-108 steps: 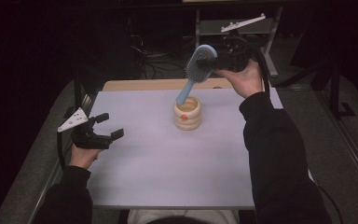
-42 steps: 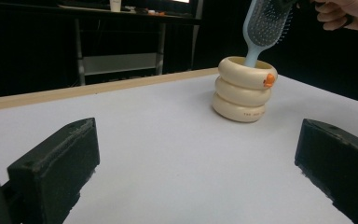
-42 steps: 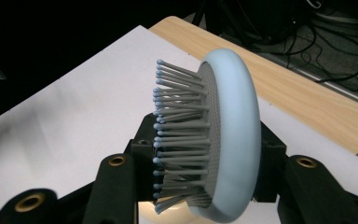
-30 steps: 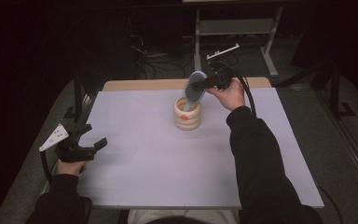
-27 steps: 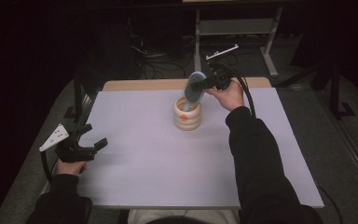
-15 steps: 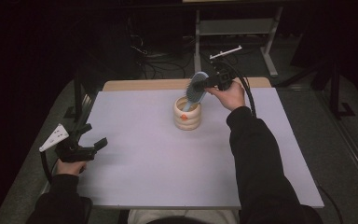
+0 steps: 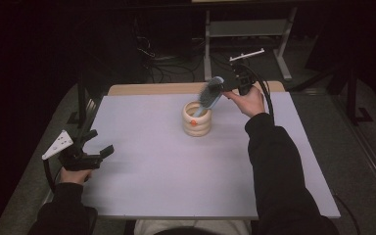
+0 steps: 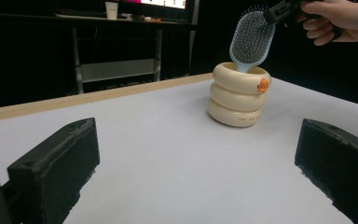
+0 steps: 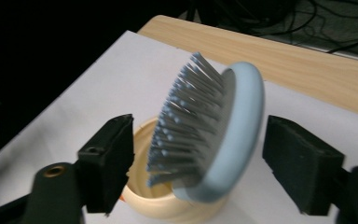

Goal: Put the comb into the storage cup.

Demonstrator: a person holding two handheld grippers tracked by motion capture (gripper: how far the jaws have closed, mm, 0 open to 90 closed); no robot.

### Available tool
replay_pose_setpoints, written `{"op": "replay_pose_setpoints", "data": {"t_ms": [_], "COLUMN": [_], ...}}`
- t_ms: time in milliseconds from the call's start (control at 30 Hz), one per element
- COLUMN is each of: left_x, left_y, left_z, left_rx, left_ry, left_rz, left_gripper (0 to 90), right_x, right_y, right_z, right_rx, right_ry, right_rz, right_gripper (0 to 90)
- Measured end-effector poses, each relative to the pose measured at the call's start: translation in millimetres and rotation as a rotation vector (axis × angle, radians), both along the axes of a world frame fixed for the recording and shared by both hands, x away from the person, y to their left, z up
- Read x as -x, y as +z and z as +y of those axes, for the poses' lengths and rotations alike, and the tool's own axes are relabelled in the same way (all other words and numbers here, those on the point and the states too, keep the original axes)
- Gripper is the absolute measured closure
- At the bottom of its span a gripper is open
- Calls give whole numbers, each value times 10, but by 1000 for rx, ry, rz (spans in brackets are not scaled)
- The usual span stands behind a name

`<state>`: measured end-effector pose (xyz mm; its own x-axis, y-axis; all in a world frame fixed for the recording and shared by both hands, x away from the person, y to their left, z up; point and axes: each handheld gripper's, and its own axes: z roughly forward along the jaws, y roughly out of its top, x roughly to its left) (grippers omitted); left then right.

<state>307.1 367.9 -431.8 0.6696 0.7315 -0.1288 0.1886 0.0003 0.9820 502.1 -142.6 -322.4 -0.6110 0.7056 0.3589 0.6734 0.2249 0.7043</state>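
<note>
One hairbrush (image 7: 209, 94) and one holder (image 7: 197, 119) make up the items in hand, with two grippers in attendance. The hairbrush has a pale blue, smooth oval paddle head, and one face is set with a dense field of grey bristles tipped in lighter blue. It stands handle-down inside the holder, the head rising above the rim and leaning toward the right gripper (image 7: 231, 84).

The holder is a cream-coloured cup built as three rounded rings stacked one on another, smooth and slightly glossy, with one small orange mark on the top ring. It sits upright on the far middle of the table (image 7: 176, 181), whose top is a flat, matt, pale lilac sheet with a light wooden strip along the far edge.

In the right gripper view the two black, blocky jaws stand either side of the brush head with clear gaps on both sides; they have just been opening, and no pad presses on the brush, which rests free in the holder.

The left gripper (image 7: 94, 151) is at the near left edge of the table, well apart from the holder. Its two black foam-faced jaws are spread wide with nothing between them. One grey three-cornered plate sits on top of it.
</note>
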Motion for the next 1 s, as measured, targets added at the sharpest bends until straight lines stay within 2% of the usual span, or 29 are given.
{"op": "replay_pose_setpoints", "data": {"t_ms": [100, 167, 267, 600, 1000], "left_x": [-2, -4, -4, 22, 20], "left_y": [-1, -3, -3, 15, 6], "left_z": [0, -2, 0, -25, -25], "left_rx": [-4, -6, -6, -1, -5], "left_ry": [-2, -2, -1, -13, -6], "left_rz": [2, 3, 5, 3, 8], "left_gripper": [0, 0, 0, 0, 0], "right_x": [24, 38, 52, 149, 305], "right_y": [0, -3, -18, 15, 28], "right_z": [-30, -58, -105, -264, -393], "right_rx": [27, 27, 17, 2, 15], "right_ry": [-17, -21, -18, -28, -25], "right_rz": [-18, -28, -24, -82, -143], "right_gripper": [124, 110, 4, 0, 0]}}
